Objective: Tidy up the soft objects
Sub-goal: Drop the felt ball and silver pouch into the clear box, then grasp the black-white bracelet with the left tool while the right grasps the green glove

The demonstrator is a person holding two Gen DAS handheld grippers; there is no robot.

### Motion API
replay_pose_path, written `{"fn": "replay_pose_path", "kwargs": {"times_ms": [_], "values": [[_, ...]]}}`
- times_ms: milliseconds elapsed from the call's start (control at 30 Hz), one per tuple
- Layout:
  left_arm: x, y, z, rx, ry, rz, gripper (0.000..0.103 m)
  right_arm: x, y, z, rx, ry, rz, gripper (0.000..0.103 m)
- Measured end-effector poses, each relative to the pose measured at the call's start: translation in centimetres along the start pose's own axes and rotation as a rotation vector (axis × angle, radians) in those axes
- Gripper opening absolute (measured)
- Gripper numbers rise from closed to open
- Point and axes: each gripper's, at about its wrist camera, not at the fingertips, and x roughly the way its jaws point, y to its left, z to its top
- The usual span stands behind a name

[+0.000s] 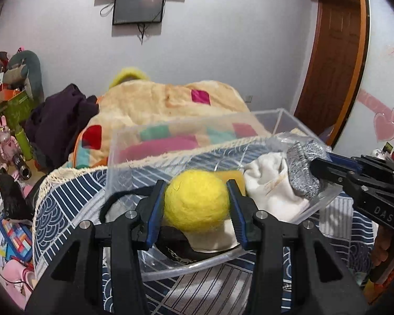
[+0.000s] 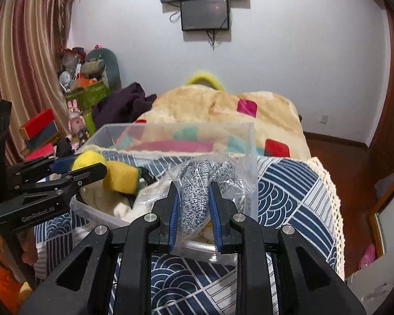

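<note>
My left gripper [image 1: 196,197] is shut on a yellow felt ball [image 1: 197,202] and holds it over the near side of a clear plastic bin [image 1: 134,141]. My right gripper [image 2: 194,204] is shut on a grey knitted item in a clear plastic bag [image 2: 197,191], above the bin's near edge [image 2: 97,207]. In the bin lie a white cloth [image 1: 270,183], a yellow sponge [image 2: 120,177] and a black band [image 1: 176,249]. The left view shows the right gripper [image 1: 323,170] with the grey item [image 1: 302,168]; the right view shows the left gripper [image 2: 92,165] with the ball [image 2: 88,158].
The bin stands on a table with a blue-and-white patterned cloth [image 2: 283,191]. Behind it is a bed with a cream blanket [image 1: 155,99] and a dark garment [image 1: 57,120]. Toys and boxes [image 1: 10,97] crowd the left; a wooden door [image 1: 336,60] stands at the right.
</note>
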Motion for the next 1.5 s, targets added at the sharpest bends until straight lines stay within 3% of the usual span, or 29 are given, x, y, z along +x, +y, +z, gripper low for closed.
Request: {"fn": "replay_pose_path", "kwargs": {"times_ms": [200,300,367,567,600,667,833,900,1167,1500], "values": [[0.4,0.1,-0.5,0.002,0.005,0.015,0.054,-0.6,0.2,-0.4,-0.014,0.003,-0.023,0.024],[-0.2,0.1,-0.5,-0.007,0.0,0.004,0.058,-0.9,0.2,-0.5,-0.014,0.008,-0.025,0.03],[-0.7,0.0,-0.6,-0.001,-0.006,0.001,0.059,-1.4,0.1,-0.5,-0.006,0.0,-0.016,0.041],[-3.7,-0.7,-0.4,0.017,-0.054,-0.008,0.068,-3.7,0.0,-0.3,-0.006,-0.039,-0.007,0.046],[-4.5,-0.9,-0.4,0.02,-0.071,-0.012,0.07,-4.0,0.1,-0.2,-0.006,-0.049,-0.008,0.049],[-5.8,-1.0,-0.2,0.023,-0.096,-0.017,0.074,-5.6,0.1,-0.2,-0.004,-0.097,-0.016,0.068],[-8.8,-1.4,-0.5,0.03,-0.139,-0.032,0.089,-8.1,0.5,-0.2,0.003,-0.154,-0.001,0.082],[-9.6,-1.6,-1.0,0.031,-0.141,-0.045,0.09,-8.7,0.8,-0.7,-0.002,-0.16,0.005,0.083],[-9.6,-3.1,-5.0,0.074,-0.066,-0.079,0.089,-7.6,2.2,-4.7,-0.032,-0.057,0.024,0.083],[-5.4,-3.6,-9.2,0.039,0.112,-0.136,0.05,-4.6,3.1,-9.1,-0.012,0.109,0.079,0.082]]}}
